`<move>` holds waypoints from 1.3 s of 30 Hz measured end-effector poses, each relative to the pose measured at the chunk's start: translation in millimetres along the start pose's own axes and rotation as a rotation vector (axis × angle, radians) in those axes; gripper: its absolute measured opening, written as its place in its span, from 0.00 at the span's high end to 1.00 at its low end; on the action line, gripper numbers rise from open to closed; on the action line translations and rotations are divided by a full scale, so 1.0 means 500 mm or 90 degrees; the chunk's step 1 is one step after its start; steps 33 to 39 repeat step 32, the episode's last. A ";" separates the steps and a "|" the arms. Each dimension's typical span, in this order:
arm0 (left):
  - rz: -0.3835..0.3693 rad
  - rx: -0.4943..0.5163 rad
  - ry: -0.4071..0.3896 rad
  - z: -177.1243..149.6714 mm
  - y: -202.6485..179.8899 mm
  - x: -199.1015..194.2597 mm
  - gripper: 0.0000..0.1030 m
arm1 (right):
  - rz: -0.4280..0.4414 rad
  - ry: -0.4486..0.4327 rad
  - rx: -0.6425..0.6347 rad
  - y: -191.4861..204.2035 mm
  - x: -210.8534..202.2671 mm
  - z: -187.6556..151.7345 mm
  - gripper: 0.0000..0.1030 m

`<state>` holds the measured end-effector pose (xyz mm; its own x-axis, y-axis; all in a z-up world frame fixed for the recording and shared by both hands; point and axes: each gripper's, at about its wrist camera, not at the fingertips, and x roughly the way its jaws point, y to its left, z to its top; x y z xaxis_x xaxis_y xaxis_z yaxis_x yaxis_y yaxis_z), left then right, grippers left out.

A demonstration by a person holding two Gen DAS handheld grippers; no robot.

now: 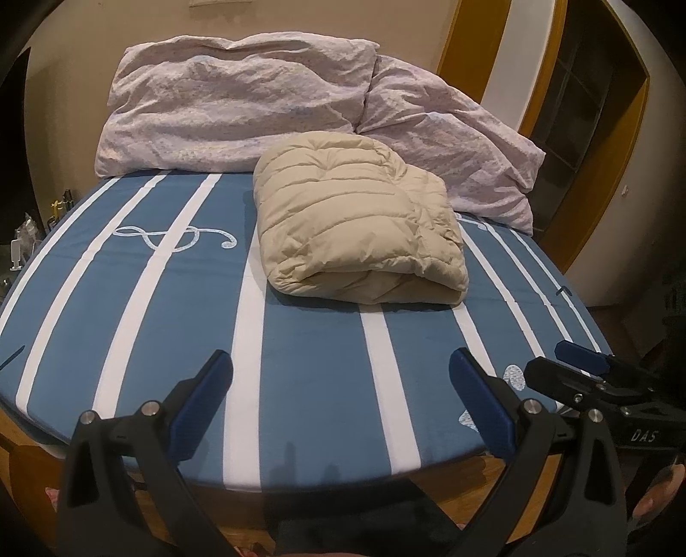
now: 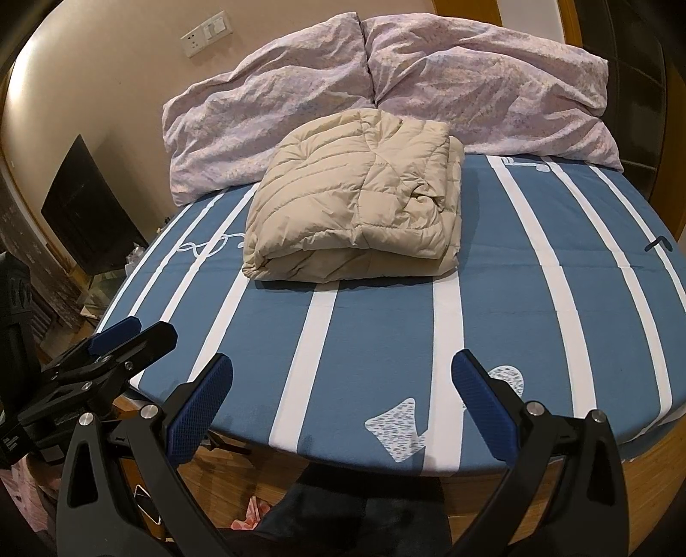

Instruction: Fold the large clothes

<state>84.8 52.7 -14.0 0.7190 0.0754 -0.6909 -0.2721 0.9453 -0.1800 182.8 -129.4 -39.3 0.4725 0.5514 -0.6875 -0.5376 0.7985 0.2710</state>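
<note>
Lying folded into a thick, squarish bundle, the beige quilted down jacket (image 1: 360, 227) sits in the middle of the bed, on the blue sheet with white stripes (image 1: 300, 368), its rolled fold edge turned toward the cameras and its far side just short of the pillows. In the right wrist view the same jacket (image 2: 356, 201) shows a rumpled corner on its right side, where the layers bunch together. Behind it two crumpled pale lilac pillows (image 1: 240, 103) lean side by side against the head of the bed, below a beige wall with a white socket plate (image 2: 206, 32). A white treble-clef print (image 1: 171, 235) lies on the sheet to the left of the jacket. Both grippers hover over the near edge of the mattress, well apart from the jacket and touching nothing. The left gripper (image 1: 341, 364) has its blue-padded fingers spread wide and empty, and the right gripper (image 2: 342, 368) is likewise spread, holding nothing. Each shows in the other's view at the side. A wooden door frame (image 1: 480, 47) stands at the right.
</note>
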 end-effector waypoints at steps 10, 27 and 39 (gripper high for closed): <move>-0.013 -0.001 0.001 0.005 -0.003 0.002 0.02 | 0.002 0.002 0.001 -0.002 -0.002 0.000 0.01; -0.010 0.000 0.001 0.006 -0.002 0.003 0.02 | 0.006 0.004 0.010 -0.007 0.006 -0.001 0.01; -0.010 0.000 0.001 0.006 -0.003 0.003 0.02 | 0.007 0.006 0.013 -0.010 0.011 -0.002 0.01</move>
